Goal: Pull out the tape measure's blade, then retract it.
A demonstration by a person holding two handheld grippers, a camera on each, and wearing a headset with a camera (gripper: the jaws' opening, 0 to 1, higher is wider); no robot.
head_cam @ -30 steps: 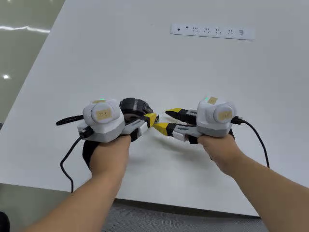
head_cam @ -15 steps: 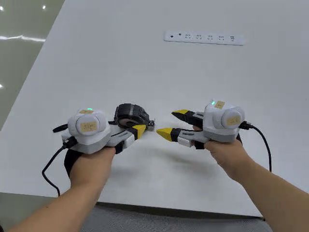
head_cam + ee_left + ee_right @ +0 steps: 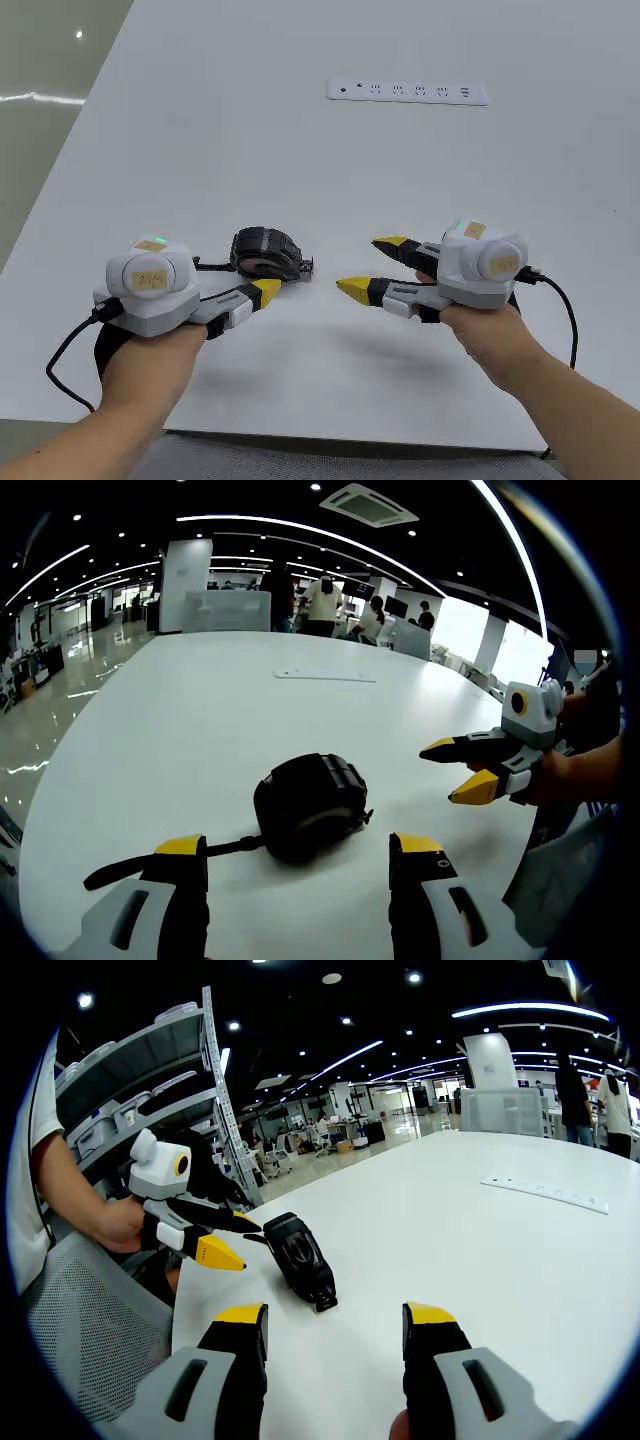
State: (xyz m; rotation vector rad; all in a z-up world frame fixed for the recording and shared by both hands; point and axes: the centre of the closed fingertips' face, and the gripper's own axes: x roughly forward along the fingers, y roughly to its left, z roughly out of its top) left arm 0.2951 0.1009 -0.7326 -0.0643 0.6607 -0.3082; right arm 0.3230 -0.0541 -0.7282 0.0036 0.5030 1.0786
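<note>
White worktop [image 3: 300, 150] in an open office with ceiling lights and shelving [image 3: 150, 1070]. Tape measure [image 3: 266, 252] lies flat on the worktop. Power strip [image 3: 407, 91] sits well beyond the tape measure. Left claw [image 3: 298, 846] is released, just beside the tape measure. Right claw [image 3: 370, 264] is released, near its hook end.
</note>
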